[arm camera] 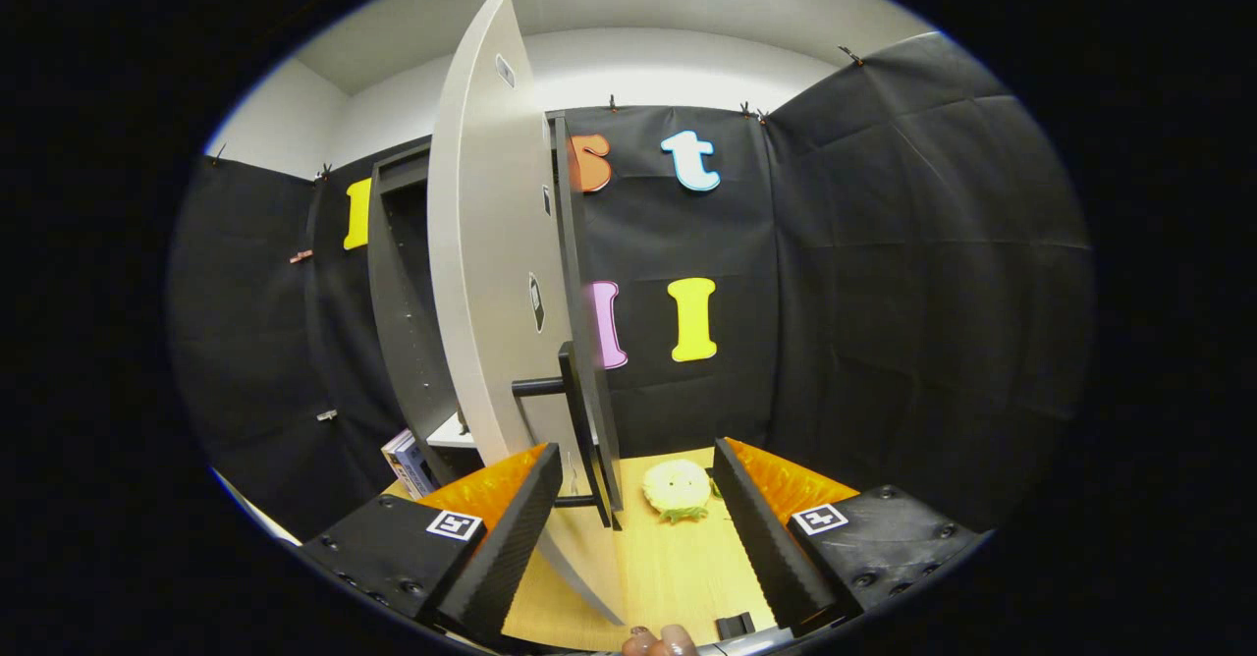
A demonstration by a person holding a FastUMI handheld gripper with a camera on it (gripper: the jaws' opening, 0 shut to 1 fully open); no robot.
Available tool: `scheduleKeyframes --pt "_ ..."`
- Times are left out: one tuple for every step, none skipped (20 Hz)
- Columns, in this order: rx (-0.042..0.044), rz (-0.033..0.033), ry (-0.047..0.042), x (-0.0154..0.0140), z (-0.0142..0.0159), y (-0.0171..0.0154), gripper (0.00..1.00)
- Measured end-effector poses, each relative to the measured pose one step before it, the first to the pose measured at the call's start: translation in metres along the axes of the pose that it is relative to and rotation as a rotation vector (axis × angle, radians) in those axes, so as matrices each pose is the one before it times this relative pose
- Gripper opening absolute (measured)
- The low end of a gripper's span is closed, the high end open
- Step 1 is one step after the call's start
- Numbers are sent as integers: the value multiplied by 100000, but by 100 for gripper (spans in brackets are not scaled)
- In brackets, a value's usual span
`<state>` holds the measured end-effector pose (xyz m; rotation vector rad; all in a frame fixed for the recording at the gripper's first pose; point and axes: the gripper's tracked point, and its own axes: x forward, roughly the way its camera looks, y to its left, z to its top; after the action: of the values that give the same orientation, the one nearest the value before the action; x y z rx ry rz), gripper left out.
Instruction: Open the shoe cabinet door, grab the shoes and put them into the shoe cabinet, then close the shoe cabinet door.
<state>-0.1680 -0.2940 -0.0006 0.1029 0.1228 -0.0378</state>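
Hand-held gripper fingers spread apart, holding nothing. Cabinet door stands swung open edge-on just ahead, its dark bar handle between the fingers and slightly left. Fluffy yellow slipper sits on the wooden floor beyond the fingertips, right of the door. Probably soft and light; pinch across the upper. Door edge crowds the left finger; books lean by the cabinet base.
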Motion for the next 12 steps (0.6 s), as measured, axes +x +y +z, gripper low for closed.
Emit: scheduleKeyframes --pt "531 266 -138 175 -102 229 99" --pt "217 176 -200 185 -41 247 98" --pt "-1 904 100 229 -223 461 98" --pt "-17 1519 -64 74 -131 763 98" --pt "-258 1281 208 53 -266 801 98" --pt "-469 759 383 114 -259 731 99" --pt "-199 805 214 83 -145 686 99" --pt "184 1041 -7 100 -163 954 98" --pt "720 837 -76 234 -85 376 99" --pt "875 680 246 171 -286 906 99" --pt "807 449 -262 316 -241 1270 98" --pt "263 142 -99 258 -217 1002 99"
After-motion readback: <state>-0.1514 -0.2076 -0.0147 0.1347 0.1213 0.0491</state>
